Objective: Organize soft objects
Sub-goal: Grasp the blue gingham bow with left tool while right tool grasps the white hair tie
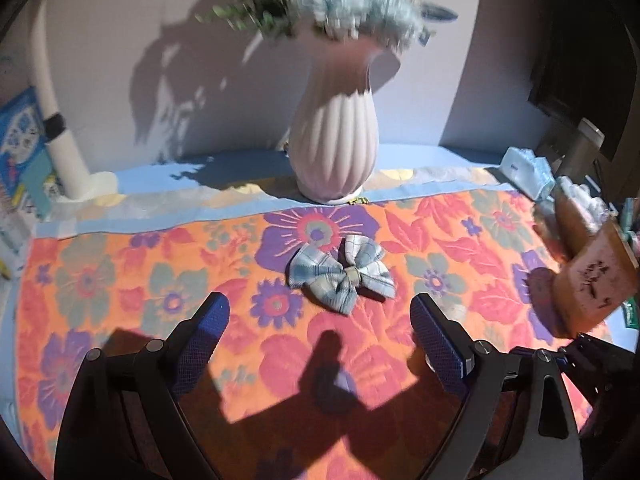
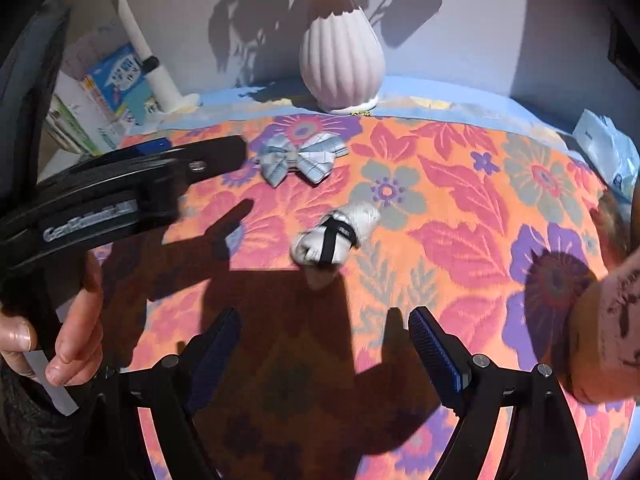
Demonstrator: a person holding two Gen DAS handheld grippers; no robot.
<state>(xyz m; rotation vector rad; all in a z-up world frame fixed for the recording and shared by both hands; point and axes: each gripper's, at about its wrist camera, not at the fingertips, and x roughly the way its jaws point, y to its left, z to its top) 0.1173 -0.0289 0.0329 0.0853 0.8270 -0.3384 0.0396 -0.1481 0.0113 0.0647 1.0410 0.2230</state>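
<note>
A blue-grey plaid fabric bow (image 1: 342,272) lies on the orange floral cloth (image 1: 100,280), in front of a ribbed pale vase (image 1: 334,140). My left gripper (image 1: 320,314) hovers open just short of the bow, nothing between its blue pads. In the right wrist view the bow (image 2: 300,158) lies farther back. A white rolled soft bundle (image 2: 334,232) with a black strap lies nearer. My right gripper (image 2: 326,322) is open above the cloth, short of the bundle and holding nothing. A hand (image 2: 76,320) grips the left tool's black body (image 2: 120,188) at the left.
A wooden box (image 1: 596,272) stands at the right edge of the cloth, also seen close beside the right gripper (image 2: 608,328). Pale blue packets (image 1: 524,168) lie at the back right. A white post (image 1: 60,128) and boxes (image 2: 116,80) stand at the back left.
</note>
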